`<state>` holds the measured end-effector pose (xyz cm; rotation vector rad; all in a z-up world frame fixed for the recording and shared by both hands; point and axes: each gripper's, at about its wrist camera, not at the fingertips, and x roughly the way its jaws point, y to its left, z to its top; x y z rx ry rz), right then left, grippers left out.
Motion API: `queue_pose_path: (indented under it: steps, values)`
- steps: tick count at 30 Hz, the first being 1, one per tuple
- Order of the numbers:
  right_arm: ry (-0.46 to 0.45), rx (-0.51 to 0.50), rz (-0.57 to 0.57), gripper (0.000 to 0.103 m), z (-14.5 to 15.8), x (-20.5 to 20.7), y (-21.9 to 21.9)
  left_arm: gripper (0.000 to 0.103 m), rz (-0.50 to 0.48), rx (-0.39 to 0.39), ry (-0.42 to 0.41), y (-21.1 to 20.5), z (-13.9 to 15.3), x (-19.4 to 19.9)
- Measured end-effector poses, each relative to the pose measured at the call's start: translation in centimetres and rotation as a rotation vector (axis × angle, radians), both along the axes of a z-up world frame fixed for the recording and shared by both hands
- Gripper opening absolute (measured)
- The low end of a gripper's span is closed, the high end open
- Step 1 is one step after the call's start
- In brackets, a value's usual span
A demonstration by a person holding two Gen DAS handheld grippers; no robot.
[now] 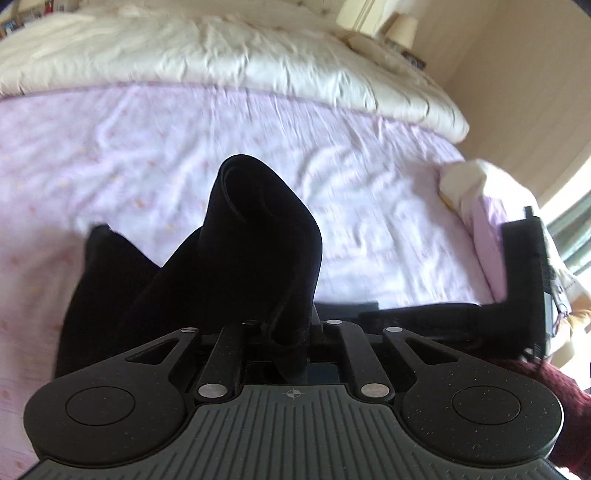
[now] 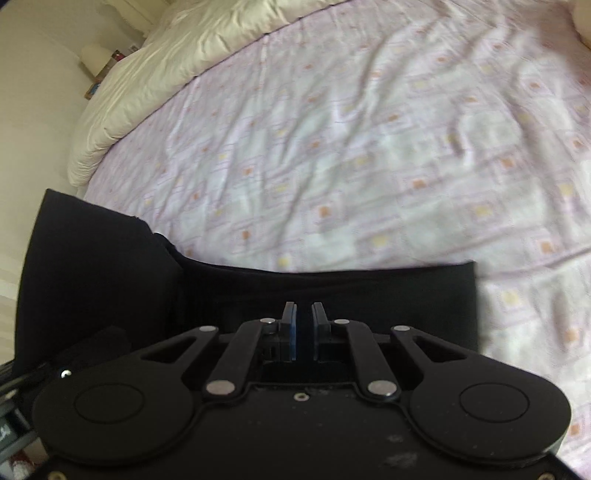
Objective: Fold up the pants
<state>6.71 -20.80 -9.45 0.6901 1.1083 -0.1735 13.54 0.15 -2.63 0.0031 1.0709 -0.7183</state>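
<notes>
The black pants [image 1: 236, 251] lie on a bed with a pale pink patterned sheet [image 1: 147, 147]. My left gripper [image 1: 284, 332] is shut on a bunched fold of the pants, which rises in front of the camera and hides the fingertips. In the right wrist view the pants [image 2: 295, 288] stretch as a flat black band across the sheet [image 2: 369, 147]. My right gripper [image 2: 303, 321] has its blue-padded fingers nearly together over the black cloth; whether cloth is pinched between them I cannot tell. The other gripper [image 1: 524, 288] shows at the right edge of the left wrist view.
A cream duvet [image 1: 221, 51] is bunched along the far side of the bed, also showing in the right wrist view [image 2: 155, 66]. A lamp [image 1: 402, 29] stands on a nightstand beyond it. A dark red sleeve [image 1: 546, 391] shows at lower right.
</notes>
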Motion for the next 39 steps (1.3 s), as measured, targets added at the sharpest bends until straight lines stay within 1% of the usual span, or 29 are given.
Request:
queue_pose_path:
  steps: [2,4,6,7,9,11,13,15,17,19,23,25,27,30,33,36,38,39]
  values:
    - [0.026,-0.012,-0.006,0.012,-0.5,-1.7,-1.3,0.013,-0.010,0.019,0.034,-1.4,-1.5,-0.6]
    - [0.036,-0.028,-0.005,0.013,-0.7,-3.1,-2.3,0.016,-0.024,0.039,0.048,-2.4,-2.2,-1.0]
    - [0.032,-0.036,-0.007,0.015,-0.5,-4.1,-3.0,0.022,-0.041,0.050,0.052,-3.1,-2.2,-1.6]
    - [0.027,-0.042,-0.008,0.019,-0.4,-4.5,-3.3,0.024,-0.047,0.049,0.053,-3.2,-2.1,-1.9]
    - [0.016,-0.057,-0.012,0.023,-0.1,-5.2,-3.6,0.024,-0.056,0.026,0.054,-3.4,-1.6,-2.5]
    - [0.004,-0.075,-0.018,0.024,0.4,-5.4,-3.7,0.024,-0.080,-0.021,0.053,-3.8,-0.6,-3.2]
    - [-0.006,-0.098,-0.031,0.025,0.8,-5.5,-3.8,0.026,-0.111,-0.049,0.034,-4.4,0.3,-3.8]
    - [-0.021,-0.119,-0.044,0.026,1.3,-5.7,-3.9,0.026,-0.137,-0.052,0.001,-4.8,1.2,-4.4]
    - [-0.044,-0.121,-0.055,0.027,1.8,-5.5,-3.8,0.026,-0.137,-0.040,-0.029,-4.5,1.9,-4.7]
    - [-0.068,-0.111,-0.057,0.031,2.1,-5.0,-3.5,0.026,-0.105,-0.013,-0.045,-3.6,2.1,-4.5]
    - [-0.096,-0.084,-0.030,0.036,2.1,-4.2,-2.3,0.026,-0.004,0.096,-0.072,-0.5,1.4,-3.0]
    - [-0.088,-0.071,-0.009,0.037,1.6,-3.8,-1.6,0.026,0.048,0.152,-0.076,1.7,0.8,-2.3]
    - [-0.057,-0.078,0.011,0.039,0.7,-3.4,-0.8,0.026,0.109,0.191,-0.058,4.2,0.2,-1.6]
    - [-0.018,-0.101,0.028,0.040,-0.6,-3.2,0.1,0.026,0.204,0.231,-0.022,8.0,-0.5,-1.1]
    - [0.012,-0.106,0.039,0.041,-2.0,-3.2,0.9,0.026,0.265,0.260,0.009,11.3,-1.1,-1.1]
    - [0.015,-0.106,0.024,0.043,-2.8,-3.4,1.3,0.026,0.301,0.282,0.036,13.8,-1.6,-1.2]
    - [0.012,-0.089,0.003,0.045,-3.3,-3.4,1.3,0.026,0.315,0.287,0.052,14.9,-1.7,-1.2]
    - [0.010,-0.072,-0.012,0.048,-3.4,-3.5,1.3,0.026,0.321,0.288,0.061,15.3,-1.8,-1.1]
